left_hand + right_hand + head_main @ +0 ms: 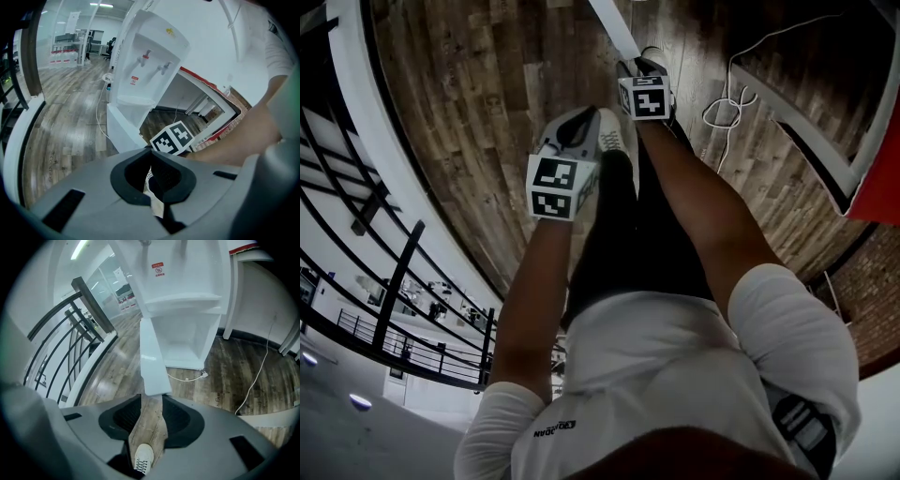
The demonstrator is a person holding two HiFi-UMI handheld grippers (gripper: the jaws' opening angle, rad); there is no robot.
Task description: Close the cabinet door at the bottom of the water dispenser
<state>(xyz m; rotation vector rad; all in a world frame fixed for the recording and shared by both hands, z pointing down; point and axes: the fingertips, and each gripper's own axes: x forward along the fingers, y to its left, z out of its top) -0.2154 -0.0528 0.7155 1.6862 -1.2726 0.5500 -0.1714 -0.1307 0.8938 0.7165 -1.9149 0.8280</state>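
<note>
- The cabinet door [151, 359] hangs wide open at the foot of the water dispenser [187, 273]. It points straight at the right gripper [147, 427], edge-on, with its free edge just past the jaw tips.
- It looks like a thin, light, stiff panel on a hinge, and smooth, so probably slippery. I'd say no need to grab it. A push on the outer face near the free edge, well away from the hinge, should swing it shut, and going gently would avoid a slam.
- The right jaws are a narrow gap apart, with only floor and a shoe [140, 458] showing between them.
- The left gripper [154, 180] is also open just a slit and holds nothing. It sits back beside the right one.
- The cabinet compartment [187, 341] looks bare white inside, nothing stored that I can see.
- A cable [255, 376] lies on the floor to the side, apart from the door.
</note>
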